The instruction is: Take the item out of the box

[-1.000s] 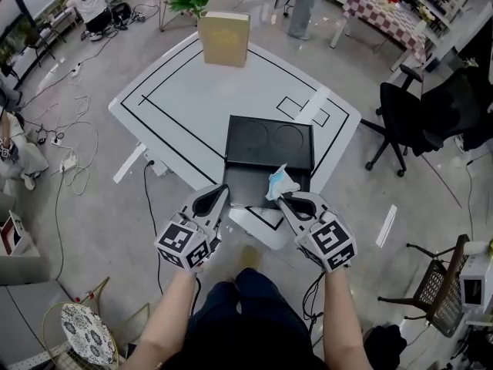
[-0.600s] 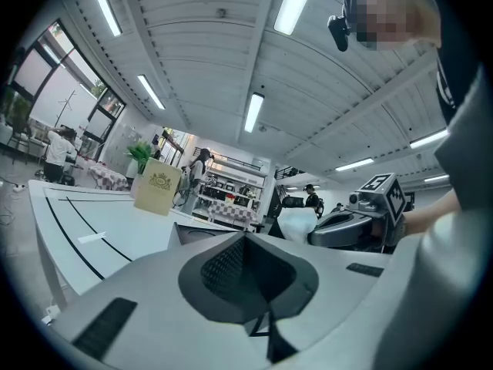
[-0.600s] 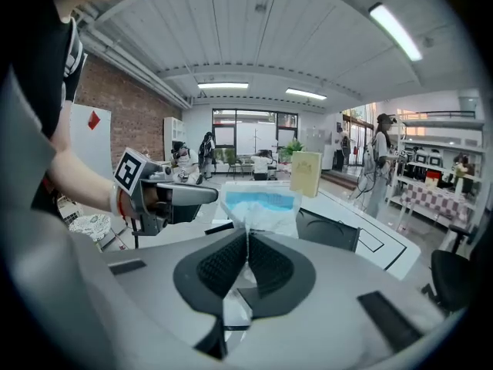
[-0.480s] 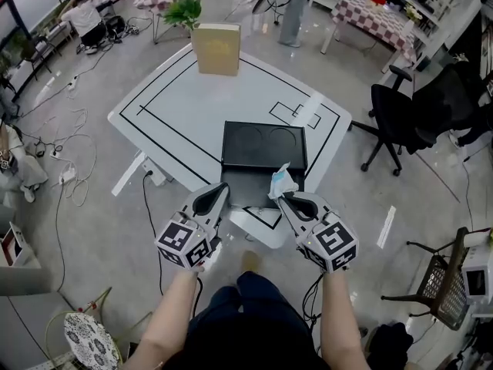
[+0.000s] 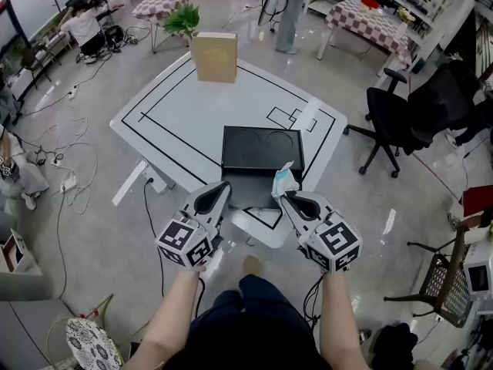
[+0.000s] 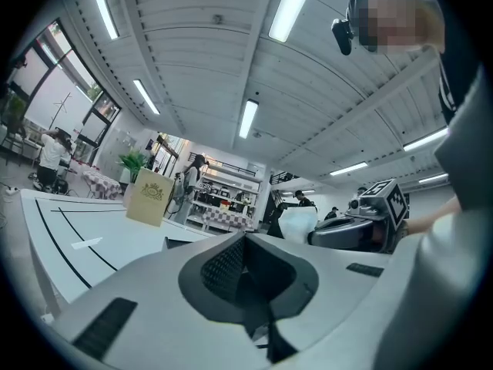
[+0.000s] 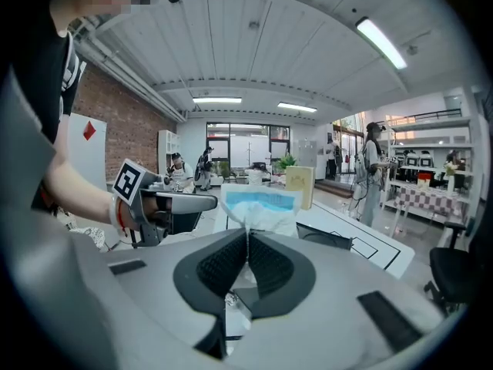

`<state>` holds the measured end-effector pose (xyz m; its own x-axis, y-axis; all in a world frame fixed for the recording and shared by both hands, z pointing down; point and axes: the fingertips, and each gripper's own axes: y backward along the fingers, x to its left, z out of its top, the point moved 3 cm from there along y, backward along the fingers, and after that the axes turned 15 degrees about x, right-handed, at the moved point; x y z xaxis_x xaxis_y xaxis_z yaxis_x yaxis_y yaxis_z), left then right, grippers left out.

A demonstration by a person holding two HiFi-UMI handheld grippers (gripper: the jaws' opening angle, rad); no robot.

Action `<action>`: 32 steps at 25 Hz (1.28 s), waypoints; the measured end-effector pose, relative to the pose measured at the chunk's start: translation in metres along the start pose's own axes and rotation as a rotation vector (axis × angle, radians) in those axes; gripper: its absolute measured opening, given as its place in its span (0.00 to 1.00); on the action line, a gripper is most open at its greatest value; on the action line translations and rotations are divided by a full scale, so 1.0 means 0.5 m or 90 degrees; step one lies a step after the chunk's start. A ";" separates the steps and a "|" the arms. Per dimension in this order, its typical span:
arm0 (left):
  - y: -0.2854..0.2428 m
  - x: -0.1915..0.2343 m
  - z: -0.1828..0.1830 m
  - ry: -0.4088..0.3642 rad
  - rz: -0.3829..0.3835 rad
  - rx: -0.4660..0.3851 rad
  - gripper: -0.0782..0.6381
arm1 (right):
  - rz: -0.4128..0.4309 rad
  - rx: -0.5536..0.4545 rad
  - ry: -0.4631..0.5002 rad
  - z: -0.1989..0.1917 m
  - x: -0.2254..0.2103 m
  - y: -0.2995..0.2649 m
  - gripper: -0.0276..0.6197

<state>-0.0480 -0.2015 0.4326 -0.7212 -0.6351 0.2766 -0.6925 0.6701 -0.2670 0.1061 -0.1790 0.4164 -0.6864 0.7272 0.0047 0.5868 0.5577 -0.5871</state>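
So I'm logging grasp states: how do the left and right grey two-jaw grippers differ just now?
The right gripper is shut on a crumpled white-and-blue packet; the left gripper is shut on nothing. In the head view, the right gripper's tip and packet overlap the open black box's near right corner, while the left gripper's tip lies at its left edge. Both point forward, side by side.

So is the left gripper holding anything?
No, the left gripper has its jaws pressed together with nothing between them.
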 end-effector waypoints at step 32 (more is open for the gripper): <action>0.043 -0.036 0.094 -0.027 -0.002 -0.058 0.12 | -0.028 -0.134 -0.044 0.064 0.003 0.097 0.06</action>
<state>-0.0506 -0.1936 0.3782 -0.7207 -0.6512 0.2377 -0.6915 0.6996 -0.1802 0.1199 -0.1633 0.3621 -0.7368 0.6753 -0.0332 0.6276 0.6647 -0.4053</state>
